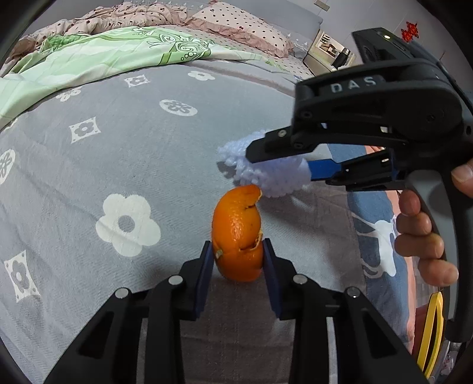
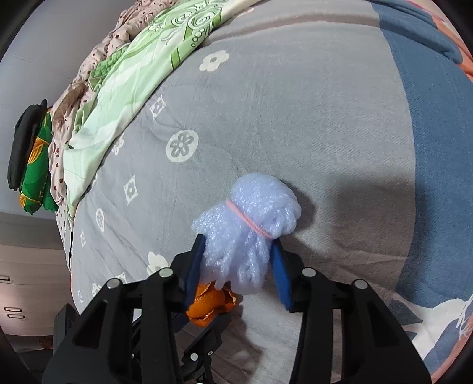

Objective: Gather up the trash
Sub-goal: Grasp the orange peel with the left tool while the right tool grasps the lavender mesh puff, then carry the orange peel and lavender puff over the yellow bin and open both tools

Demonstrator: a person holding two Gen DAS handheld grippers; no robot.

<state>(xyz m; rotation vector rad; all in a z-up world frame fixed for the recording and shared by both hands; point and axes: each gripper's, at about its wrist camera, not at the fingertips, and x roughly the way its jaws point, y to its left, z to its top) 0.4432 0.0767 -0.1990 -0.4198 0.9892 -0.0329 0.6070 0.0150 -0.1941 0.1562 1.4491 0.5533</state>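
Note:
An orange peel [image 1: 238,233] stands on the grey flowered bedspread [image 1: 118,153]. My left gripper [image 1: 238,254] is shut on the peel, its blue pads against both sides of it. My right gripper [image 2: 238,260] is shut on a white foam net bundle [image 2: 251,224] tied with a pink rubber band [image 2: 249,220]. In the left wrist view the right gripper [image 1: 280,165] holds the foam bundle [image 1: 266,174] just above and right of the peel. The peel also shows in the right wrist view [image 2: 207,304], below the foam.
A green patterned sheet [image 1: 103,56] and a pink dotted quilt [image 1: 183,14] lie at the far side of the bed. A blue blanket section [image 2: 428,147] lies to the right. A yellow ring-shaped object [image 1: 431,330] is at the right edge.

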